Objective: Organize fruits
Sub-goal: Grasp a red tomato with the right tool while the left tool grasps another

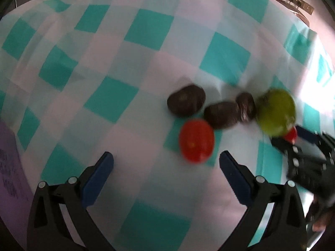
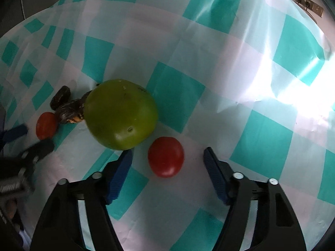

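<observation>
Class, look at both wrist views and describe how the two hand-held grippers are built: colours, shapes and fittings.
Both the left gripper and the right gripper look alike: black plastic frames with triangular cut-outs, round silver pivot pins, and two jaws faced with ribbed blue pads. No cables or sleeves show.

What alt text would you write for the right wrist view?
An open right claw frames a red tomato on a teal-and-white checked tablecloth, pads not touching it. A green apple sits just beyond; dark fruits and another tomato lie left.
</observation>
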The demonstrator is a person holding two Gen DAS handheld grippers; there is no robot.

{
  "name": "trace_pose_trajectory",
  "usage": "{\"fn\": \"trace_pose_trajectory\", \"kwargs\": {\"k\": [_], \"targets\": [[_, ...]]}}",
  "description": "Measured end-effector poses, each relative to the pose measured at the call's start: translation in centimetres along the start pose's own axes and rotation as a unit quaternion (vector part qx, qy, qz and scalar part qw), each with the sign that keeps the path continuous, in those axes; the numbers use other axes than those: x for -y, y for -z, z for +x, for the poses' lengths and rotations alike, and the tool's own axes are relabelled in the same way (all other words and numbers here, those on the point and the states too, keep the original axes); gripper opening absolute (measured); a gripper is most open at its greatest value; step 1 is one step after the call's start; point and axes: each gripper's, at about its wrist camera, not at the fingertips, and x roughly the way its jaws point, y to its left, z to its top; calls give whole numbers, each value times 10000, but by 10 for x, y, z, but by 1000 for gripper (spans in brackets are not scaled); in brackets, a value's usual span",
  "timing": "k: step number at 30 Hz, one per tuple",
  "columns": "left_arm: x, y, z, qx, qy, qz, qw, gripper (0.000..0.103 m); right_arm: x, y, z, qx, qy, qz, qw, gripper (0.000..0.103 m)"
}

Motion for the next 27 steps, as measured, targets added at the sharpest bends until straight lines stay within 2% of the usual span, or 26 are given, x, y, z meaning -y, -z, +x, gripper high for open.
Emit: {"fn": "trace_pose_trajectory", "kwargs": {"k": [2,4,5,6,7,11,15,17,24,27], "targets": [[3,-6,5,62,-8,30,10000,101,-5,1,-1,54,-69,-66,9999,50],[6,-9,9,145,-9,148,9998,101,-8,2,-2,82,-42,-104,9999,47],[9,-9,9,195,-3,391,9990,98,-8,1,-2,80,-79,-63,9999,46],[11,-9,10,224,-45,488,9985,87,-6,1,-1,78,-126,-32,9999,45],[14,-8,9,291,-120,663,9973,81,-7,1,-1,84,-158,-61,9998,44],[17,0,-3,365,281,942,9945,33,-15,2,-5,80,-33,-373,9993,31],[15,11,-15,299,362,1022,9937,33,-18,22,-19,32,-110,-277,9996,31],[14,21,-24,215,449,1058,9931,32,-20,43,-36,34,-219,-82,9997,31],[22,92,-69,19,687,1821,9809,33,-25,129,-86,-214,-489,467,9975,31],[32,117,-84,-6,715,2006,9771,32,-36,158,-108,-302,-605,607,9959,31]]}}
